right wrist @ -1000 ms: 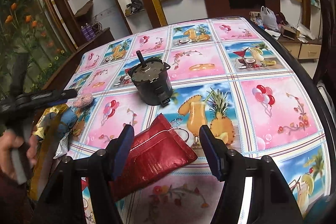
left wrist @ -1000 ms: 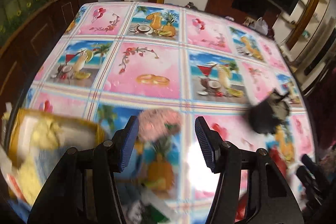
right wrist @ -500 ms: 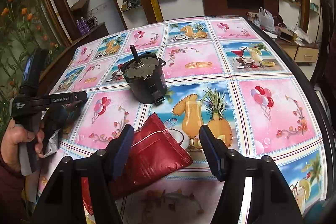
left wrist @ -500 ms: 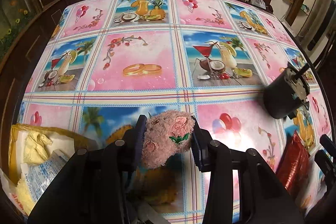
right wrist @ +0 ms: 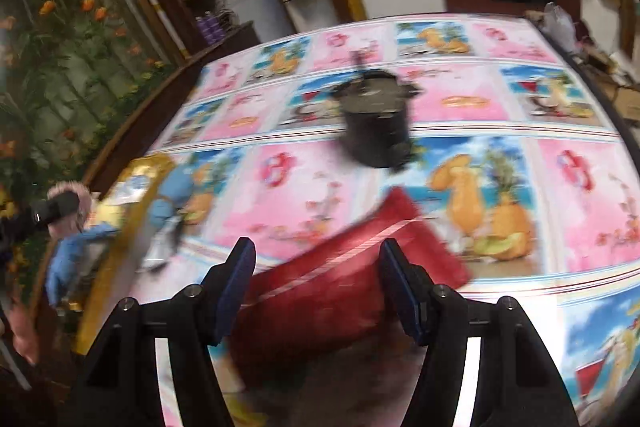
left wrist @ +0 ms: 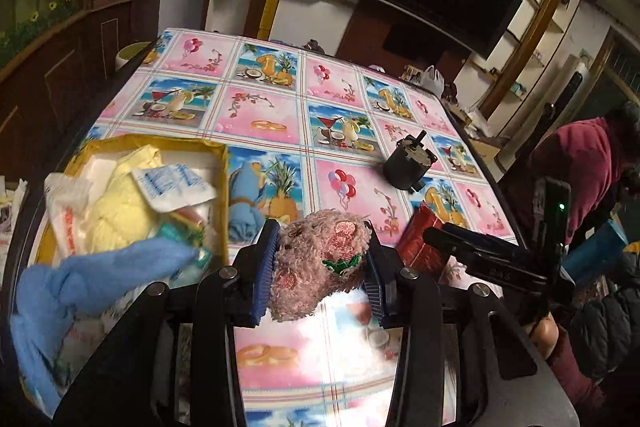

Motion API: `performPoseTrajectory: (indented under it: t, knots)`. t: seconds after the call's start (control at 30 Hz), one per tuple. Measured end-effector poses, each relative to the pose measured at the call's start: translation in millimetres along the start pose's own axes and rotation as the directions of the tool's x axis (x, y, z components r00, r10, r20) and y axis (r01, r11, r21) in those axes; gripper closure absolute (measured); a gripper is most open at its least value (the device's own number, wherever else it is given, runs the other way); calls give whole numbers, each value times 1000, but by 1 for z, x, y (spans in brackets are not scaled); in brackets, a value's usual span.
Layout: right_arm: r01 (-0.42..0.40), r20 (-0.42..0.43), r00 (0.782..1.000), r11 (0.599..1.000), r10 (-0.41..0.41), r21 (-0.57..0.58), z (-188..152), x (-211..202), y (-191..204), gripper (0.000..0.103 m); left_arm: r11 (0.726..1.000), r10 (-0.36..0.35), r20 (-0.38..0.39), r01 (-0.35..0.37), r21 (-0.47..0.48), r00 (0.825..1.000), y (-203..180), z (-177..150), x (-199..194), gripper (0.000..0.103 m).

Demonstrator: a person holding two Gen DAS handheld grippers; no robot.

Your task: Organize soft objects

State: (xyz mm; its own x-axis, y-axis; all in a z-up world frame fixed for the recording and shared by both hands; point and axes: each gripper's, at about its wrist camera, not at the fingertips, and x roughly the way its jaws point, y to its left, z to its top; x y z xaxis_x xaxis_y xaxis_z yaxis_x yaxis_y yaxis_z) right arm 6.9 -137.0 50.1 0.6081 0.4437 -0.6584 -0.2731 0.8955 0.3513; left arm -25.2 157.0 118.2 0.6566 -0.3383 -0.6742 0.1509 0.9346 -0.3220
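a: where do we see the plush [left wrist: 320,263]?

b: low in the middle of the left wrist frame, squeezed between the blue pads [left wrist: 267,263] of our left gripper [left wrist: 320,269]. both pads press into its pink fuzz, so we have it gripped, and it sits clear above the table [left wrist: 280,351].

a: and the box [left wrist: 222,183]?

b: at left of that frame, yellow-walled, with soft white and yellow stuff in it. a blue cloth [left wrist: 84,283] drapes over its near edge at lower left. a second blue cloth [left wrist: 244,203] lies on the table just right of the box.

a: our right gripper [right wrist: 318,283]?

b: its jaws stand apart with nothing pinched. in its blurred frame the red pouch [right wrist: 352,275] lies on the table between and beyond the pads; we cannot tell if they touch it. the black motor [right wrist: 376,123] stands further up, centre frame.

a: do we spot the plush there too?

b: yes, at far left, a pink tuft [right wrist: 74,191] by the box edge.
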Motion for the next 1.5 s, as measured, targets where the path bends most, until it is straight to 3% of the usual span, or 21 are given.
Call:
performPoseTrajectory:
  t: [0.17, 0.37, 0.47, 0.5, 0.57, 0.6, 0.73, 0.9, 0.97, 1.07, 1.23, 1.5]
  knots:
    - [-121, -139, 984, 992, 115, -39, 9, 35, 58, 39, 999, 35, 54, -33, -37, 998, 31, -29, -35, 64]
    - [-86, -221, 973, 991, 61, -107, 11, 89, 117, 39, 988, 151, 108, -146, -59, 983, 64, -53, -62, 64]
    - [-65, -244, 969, 990, 32, -128, 9, 107, 136, 40, 986, 143, 88, -135, -97, 986, 83, -62, -63, 64]
    - [-50, -250, 968, 989, 15, -137, 7, 111, 139, 43, 985, 148, 79, -139, -103, 986, 86, -65, -61, 64]
    - [-34, -269, 963, 989, -6, -143, 3, 119, 142, 80, 979, 185, 68, -178, -98, 980, 91, -71, -58, 64]
    - [-34, -260, 966, 990, -3, -136, 3, 117, 141, 82, 975, 209, 58, -203, -89, 976, 91, -72, -54, 63]
    - [-21, -235, 972, 992, -8, -122, -1, 103, 135, 83, 965, 246, 29, -242, -101, 969, 97, -78, -46, 60]
    - [24, -137, 990, 992, -42, -126, 6, 64, 127, 83, 962, 209, 62, -194, -191, 976, 110, -81, -59, 55]
    - [9, -99, 995, 993, -21, -120, 11, 46, 128, 83, 958, 212, 72, -192, -213, 975, 113, -81, -63, 48]
    - [-61, -77, 996, 990, 51, -126, 13, 27, 140, 83, 948, 233, 85, -206, -243, 969, 116, -84, -70, 48]
    - [-207, -155, 972, 959, 179, -191, -2, 31, 186, 83, 939, 239, 108, -202, -278, 965, 122, -88, -80, 48]
    - [-290, -269, 941, 897, 205, -334, -37, 52, 253, 83, 925, 265, 175, -199, -322, 948, 133, -93, -107, 48]
